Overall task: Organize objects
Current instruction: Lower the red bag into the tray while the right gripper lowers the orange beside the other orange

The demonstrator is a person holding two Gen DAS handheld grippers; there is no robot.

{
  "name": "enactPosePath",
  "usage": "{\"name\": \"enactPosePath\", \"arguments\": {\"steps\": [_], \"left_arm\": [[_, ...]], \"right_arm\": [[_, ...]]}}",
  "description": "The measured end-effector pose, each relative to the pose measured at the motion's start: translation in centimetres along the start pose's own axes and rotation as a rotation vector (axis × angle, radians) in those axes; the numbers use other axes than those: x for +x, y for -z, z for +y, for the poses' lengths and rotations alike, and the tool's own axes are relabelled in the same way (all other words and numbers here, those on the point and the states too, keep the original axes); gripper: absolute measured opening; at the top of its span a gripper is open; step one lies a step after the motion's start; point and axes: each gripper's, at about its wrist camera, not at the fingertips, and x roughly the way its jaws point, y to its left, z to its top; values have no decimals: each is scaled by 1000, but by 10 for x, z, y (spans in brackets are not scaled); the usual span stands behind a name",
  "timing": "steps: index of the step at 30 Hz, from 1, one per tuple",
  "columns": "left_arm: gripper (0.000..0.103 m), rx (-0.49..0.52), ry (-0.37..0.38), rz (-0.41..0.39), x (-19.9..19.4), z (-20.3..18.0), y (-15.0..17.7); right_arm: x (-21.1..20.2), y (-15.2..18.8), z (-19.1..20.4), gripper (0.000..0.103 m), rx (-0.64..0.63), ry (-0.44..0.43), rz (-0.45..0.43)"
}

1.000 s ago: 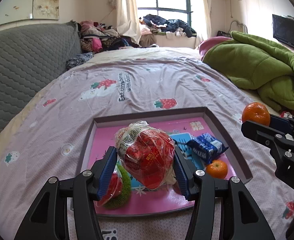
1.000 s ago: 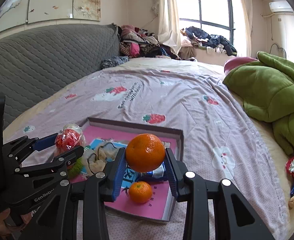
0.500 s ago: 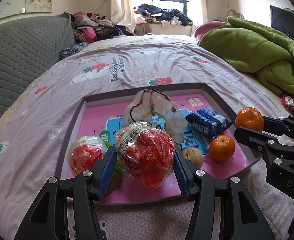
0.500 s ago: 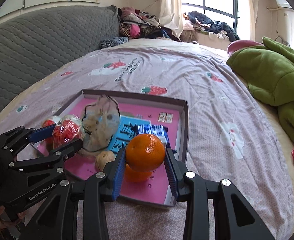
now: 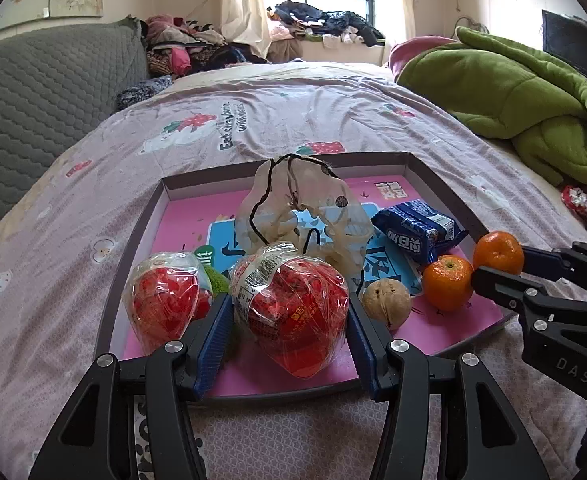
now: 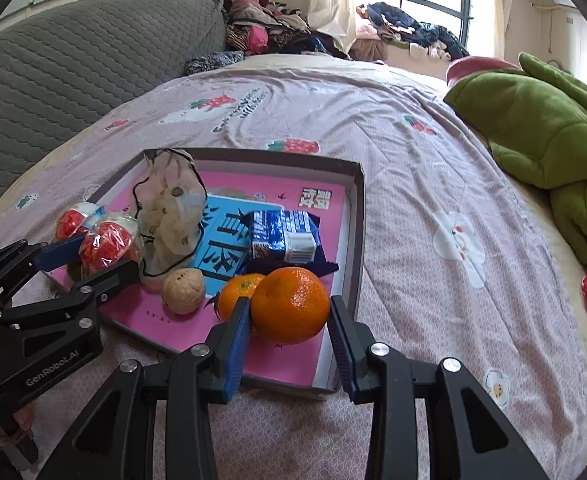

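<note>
Left gripper (image 5: 289, 334): clamped on a wrapped red packet (image 5: 289, 304), held over the near edge of the tray (image 5: 433, 176); right gripper (image 6: 289, 334): closed on an orange (image 6: 290, 304), over the tray's near right corner. In the tray: second red packet (image 5: 165, 300) at near left, mesh bag (image 5: 305, 216) at centre, walnut (image 5: 386, 301) and second orange (image 5: 447, 282) near right, blue snack pack (image 5: 417, 230) beyond them. The tray lies on the bed (image 5: 253, 120).

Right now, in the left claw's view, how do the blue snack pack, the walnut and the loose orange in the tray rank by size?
1. Blue snack pack, clearly largest.
2. Loose orange.
3. Walnut, a little smaller than the orange; they sit side by side, so nearness hardly matters.
</note>
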Motion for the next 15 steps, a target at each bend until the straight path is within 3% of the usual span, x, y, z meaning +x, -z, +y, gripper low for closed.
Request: {"name": "enactPosePath", "arguments": {"steps": [15], "left_arm": [[57, -9, 17, 20, 4, -2, 5]], "right_arm": [[2, 7, 2, 39, -18, 18, 17]]}}
